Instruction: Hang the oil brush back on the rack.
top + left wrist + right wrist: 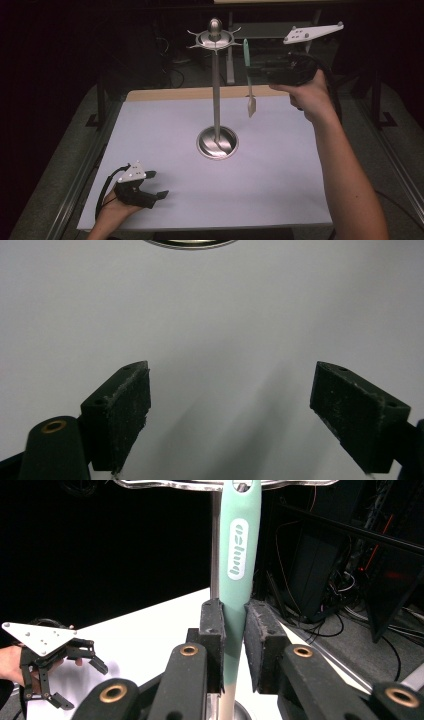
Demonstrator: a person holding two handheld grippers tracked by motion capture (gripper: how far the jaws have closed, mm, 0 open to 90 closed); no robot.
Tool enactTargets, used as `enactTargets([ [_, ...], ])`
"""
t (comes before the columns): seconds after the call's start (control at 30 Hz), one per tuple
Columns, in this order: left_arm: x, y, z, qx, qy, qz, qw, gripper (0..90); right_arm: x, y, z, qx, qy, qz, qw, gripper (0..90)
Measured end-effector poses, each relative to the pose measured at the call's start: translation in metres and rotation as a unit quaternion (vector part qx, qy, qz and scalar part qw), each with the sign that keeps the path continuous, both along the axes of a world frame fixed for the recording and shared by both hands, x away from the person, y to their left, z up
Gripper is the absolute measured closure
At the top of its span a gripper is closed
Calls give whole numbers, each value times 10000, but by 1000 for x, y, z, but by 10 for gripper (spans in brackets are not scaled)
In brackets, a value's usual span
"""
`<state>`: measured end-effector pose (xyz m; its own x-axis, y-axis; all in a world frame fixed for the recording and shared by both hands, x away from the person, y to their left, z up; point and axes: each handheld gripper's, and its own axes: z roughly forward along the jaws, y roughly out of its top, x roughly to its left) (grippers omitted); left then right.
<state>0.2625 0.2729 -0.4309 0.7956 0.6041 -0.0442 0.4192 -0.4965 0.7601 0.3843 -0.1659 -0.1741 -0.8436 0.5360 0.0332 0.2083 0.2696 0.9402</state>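
Now held upright in the upper right of the high view: a mint-green utensil (pixel 247 75), clamped at its handle by the right gripper (pixel 255 73), close beside the top ring (pixel 215 38) of the metal stand (pixel 217 142) at the centre of the white table (pixel 280 190).

Possible troubles from here, as a judgement only: missing the small hook at the ring, since the handle's hanging end sits just under the rim at the top of the right gripper view and is partly cut off; knocking the thin pole and tipping the stand, if pushed sideways; slipping of the smooth handle (pixel 239 570) down between the pads, if loosened before hooked.

Right gripper: narrow, both black pads (pixel 212 630) pressing on the handle's lower part, blade end hanging below.

Left gripper (pixel 152 185): wide apart, nothing between, resting low on the table at the lower left of the high view, well apart from the stand.
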Motion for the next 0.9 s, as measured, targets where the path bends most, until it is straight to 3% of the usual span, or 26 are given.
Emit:
enactTargets([
  [0.9, 0, 0, -1, 13, 0, -34, 10000, 162, 8, 13, -5, -122, 100, 69, 9999, 773],
])
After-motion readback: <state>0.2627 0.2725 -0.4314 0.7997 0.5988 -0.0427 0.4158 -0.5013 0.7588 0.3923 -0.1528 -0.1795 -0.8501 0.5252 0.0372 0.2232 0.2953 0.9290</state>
